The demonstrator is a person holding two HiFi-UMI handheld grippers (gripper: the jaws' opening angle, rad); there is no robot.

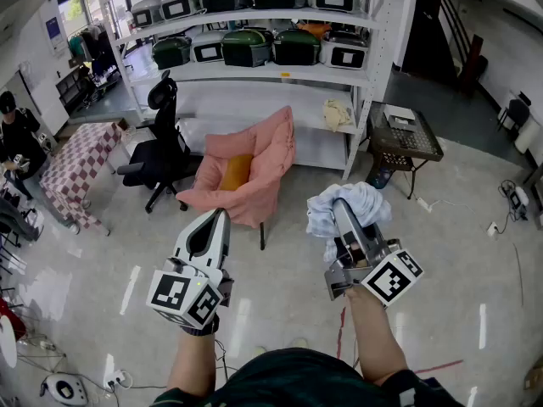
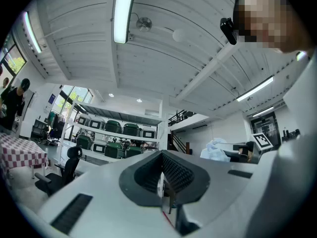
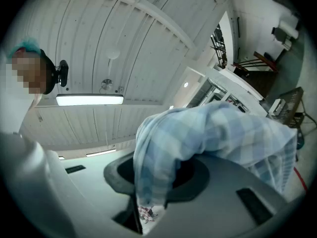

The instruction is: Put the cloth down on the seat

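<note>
A pale blue checked cloth (image 1: 355,206) is bunched over the tips of my right gripper (image 1: 341,209), which is shut on it. In the right gripper view the cloth (image 3: 218,133) drapes across the jaws and hangs down between them, with my right gripper (image 3: 151,195) mostly hidden under it. The seat, a pink padded chair (image 1: 263,172) with an orange cushion (image 1: 236,172), stands on the floor ahead, beyond both grippers. My left gripper (image 1: 222,217) is held beside the right one, shut and empty; its pads (image 2: 171,175) meet. The cloth (image 2: 214,150) shows off to the right in the left gripper view.
A black office chair (image 1: 157,155) stands left of the pink chair. White shelving (image 1: 254,70) with green and white cases runs behind. A checkered table (image 1: 76,164) and a person (image 1: 17,138) are at the left. A black crate cart (image 1: 403,138) is at the right.
</note>
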